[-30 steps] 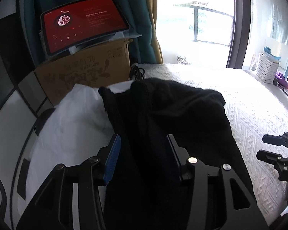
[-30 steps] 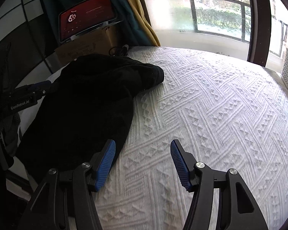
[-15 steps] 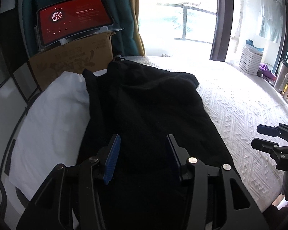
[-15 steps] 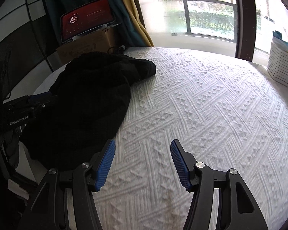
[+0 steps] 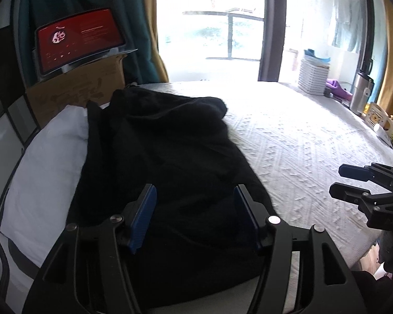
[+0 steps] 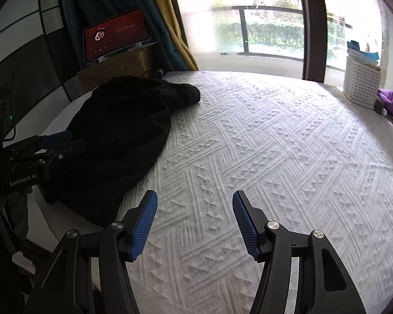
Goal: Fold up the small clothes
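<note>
The white bed cover with its woven zigzag pattern [image 6: 262, 144] fills most of both views, its near edge cut off by the frames and its far edge washed out by glare from the window. On its left part lies the crumpled black garment [image 5: 157, 157], so dark that its seams, sleeves and folds are hard to make out; one side of it drapes over a white pillow [image 5: 47, 162], hiding much of that, and its near end disappears beneath the left gripper's black frame. Behind it a brown cardboard box [image 5: 76, 91] carries a red-lit tablet screen [image 5: 78, 39], whose writing is too small to read. The left gripper [image 5: 194, 214] hangs just above the garment, tilted downward, its jaws opening with the blue pads spread apart; dark cloth lies under the gap, and the pads do not appear to pinch it. The right gripper [image 6: 194, 219] is held over bare cover to the right of the garment, also tilted downward, its jaws standing moderately wide with nothing between them. Of the person only a dark sliver at the lower right of the left view shows.
</note>
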Action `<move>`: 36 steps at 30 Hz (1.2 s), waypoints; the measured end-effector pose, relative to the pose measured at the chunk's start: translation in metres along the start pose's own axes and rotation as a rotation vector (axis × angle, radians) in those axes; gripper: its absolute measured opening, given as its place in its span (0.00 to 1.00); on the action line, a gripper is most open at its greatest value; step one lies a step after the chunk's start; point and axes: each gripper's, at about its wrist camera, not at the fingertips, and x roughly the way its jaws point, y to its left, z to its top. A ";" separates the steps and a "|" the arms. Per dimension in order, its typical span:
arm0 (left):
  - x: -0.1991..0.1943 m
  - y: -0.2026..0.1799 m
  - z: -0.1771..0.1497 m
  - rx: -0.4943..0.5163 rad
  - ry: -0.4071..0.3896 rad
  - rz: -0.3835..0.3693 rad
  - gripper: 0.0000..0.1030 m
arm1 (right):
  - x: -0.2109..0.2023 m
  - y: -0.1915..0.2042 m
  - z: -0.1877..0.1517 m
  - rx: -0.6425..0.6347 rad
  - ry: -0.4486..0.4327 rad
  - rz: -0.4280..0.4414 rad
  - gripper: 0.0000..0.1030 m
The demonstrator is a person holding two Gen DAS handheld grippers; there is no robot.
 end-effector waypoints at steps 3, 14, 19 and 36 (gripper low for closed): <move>-0.006 -0.007 0.001 0.007 -0.016 -0.010 0.60 | -0.011 -0.004 -0.004 0.010 -0.016 -0.012 0.60; -0.023 -0.037 0.005 0.036 -0.056 -0.059 0.60 | -0.048 -0.022 -0.011 0.038 -0.082 -0.054 0.60; -0.031 -0.052 0.009 0.060 -0.079 -0.085 0.60 | -0.065 -0.031 -0.015 0.035 -0.102 -0.086 0.60; -0.070 -0.080 0.019 0.052 -0.218 -0.148 0.60 | -0.123 -0.048 -0.023 0.032 -0.182 -0.196 0.60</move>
